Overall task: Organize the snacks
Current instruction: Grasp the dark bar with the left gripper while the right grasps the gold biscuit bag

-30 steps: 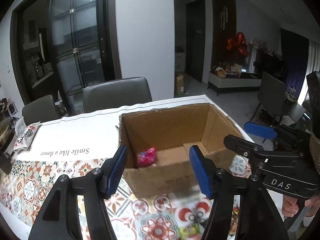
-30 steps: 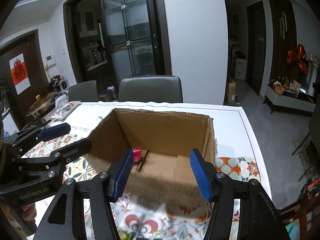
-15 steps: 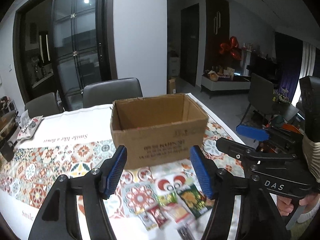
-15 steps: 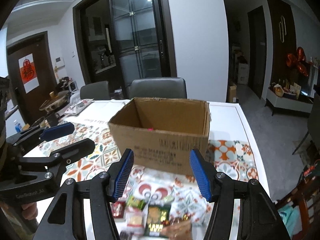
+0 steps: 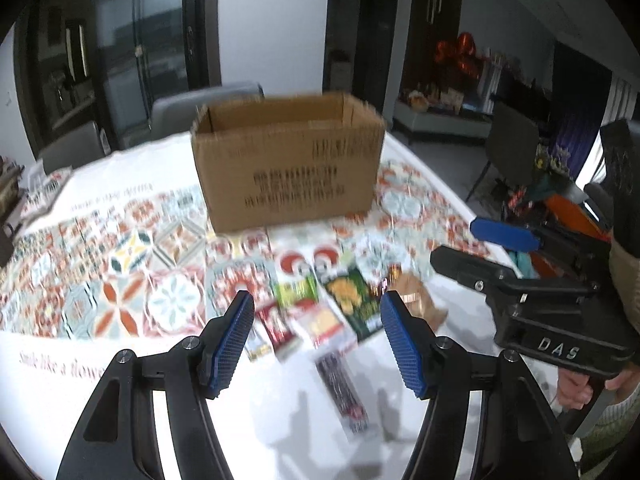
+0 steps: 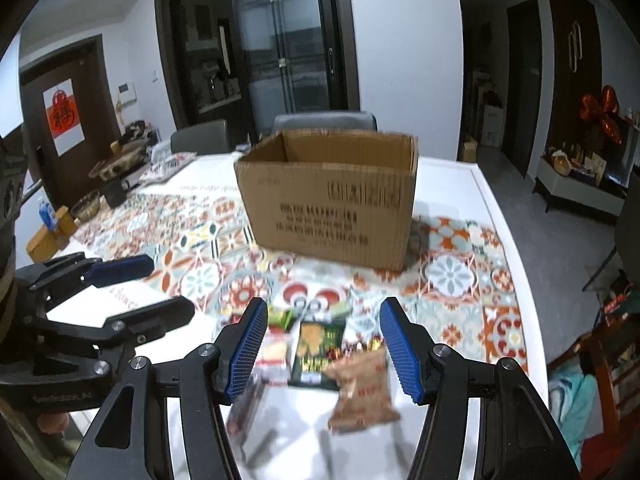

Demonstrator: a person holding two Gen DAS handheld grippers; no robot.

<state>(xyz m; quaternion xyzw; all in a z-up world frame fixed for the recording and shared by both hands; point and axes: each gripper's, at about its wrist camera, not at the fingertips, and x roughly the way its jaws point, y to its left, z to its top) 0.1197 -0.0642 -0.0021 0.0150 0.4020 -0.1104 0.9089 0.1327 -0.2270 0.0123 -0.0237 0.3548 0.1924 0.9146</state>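
Observation:
An open cardboard box [image 5: 288,168] [image 6: 332,208] stands on the patterned tablecloth, and its inside is hidden from here. In front of it lie several loose snack packets: a dark green one [image 5: 352,300] [image 6: 318,344], a brown one [image 5: 416,300] [image 6: 362,388], a red one [image 5: 276,324], a lime one [image 5: 296,292] and a long dark one [image 5: 342,388]. My left gripper [image 5: 318,320] [image 6: 170,286] hovers open above the packets with nothing between its pads. Beside it on the right, my right gripper [image 6: 324,312] [image 5: 454,240] is also open and holds nothing.
Grey chairs [image 6: 324,122] stand behind the table. Bowls, a pot and small boxes [image 6: 86,204] crowd the table's far left. The table's right edge [image 6: 504,240] drops to open floor. A person's hand [image 5: 572,388] holds the right gripper's handle.
Both grippers pulled back from over the box and sank toward the table's near side. The box's inside with its pink packet went out of sight, and the loose packets came into view.

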